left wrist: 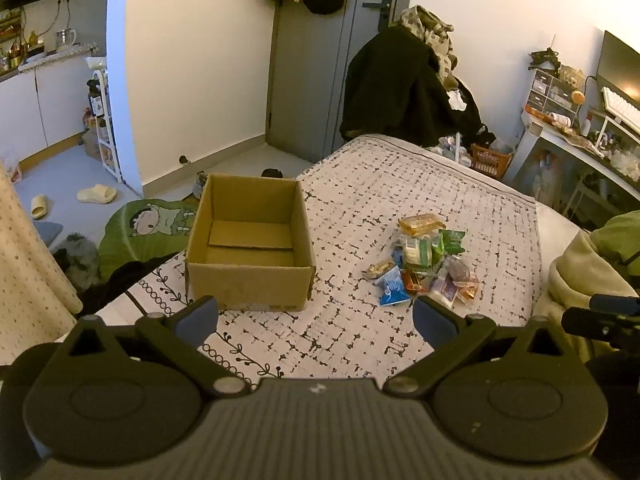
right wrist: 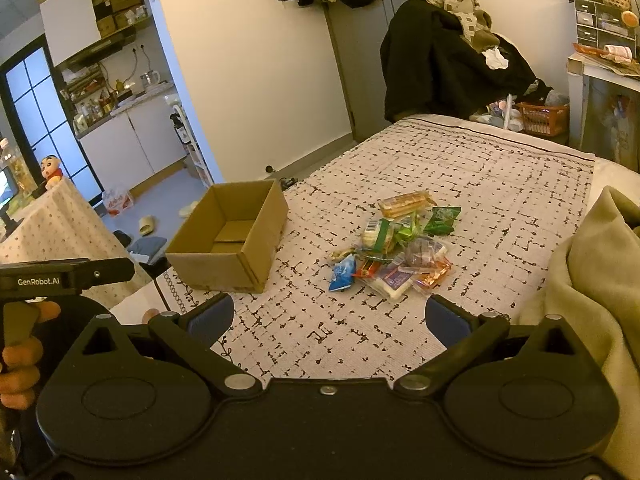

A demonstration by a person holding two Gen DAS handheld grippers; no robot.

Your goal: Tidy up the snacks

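Observation:
An open, empty cardboard box (left wrist: pixel 250 240) stands on the patterned bed cover (left wrist: pixel 360 340); it also shows in the right wrist view (right wrist: pixel 230 238). A pile of wrapped snacks (left wrist: pixel 426 262) lies to the right of the box, also seen in the right wrist view (right wrist: pixel 394 246). It holds a blue packet (right wrist: pixel 342 272), a green packet (right wrist: pixel 442 218) and a biscuit pack (right wrist: pixel 404 203). My left gripper (left wrist: pixel 316 316) is open and empty, above the cover in front of box and pile. My right gripper (right wrist: pixel 330 318) is open and empty, in front of the pile.
An olive blanket (right wrist: pixel 592 280) is heaped at the bed's right side. A chair draped with dark clothes (left wrist: pixel 404 92) stands beyond the bed's far end. A desk (left wrist: pixel 580 148) is at the right. The floor with slippers (left wrist: pixel 96 194) lies left of the bed.

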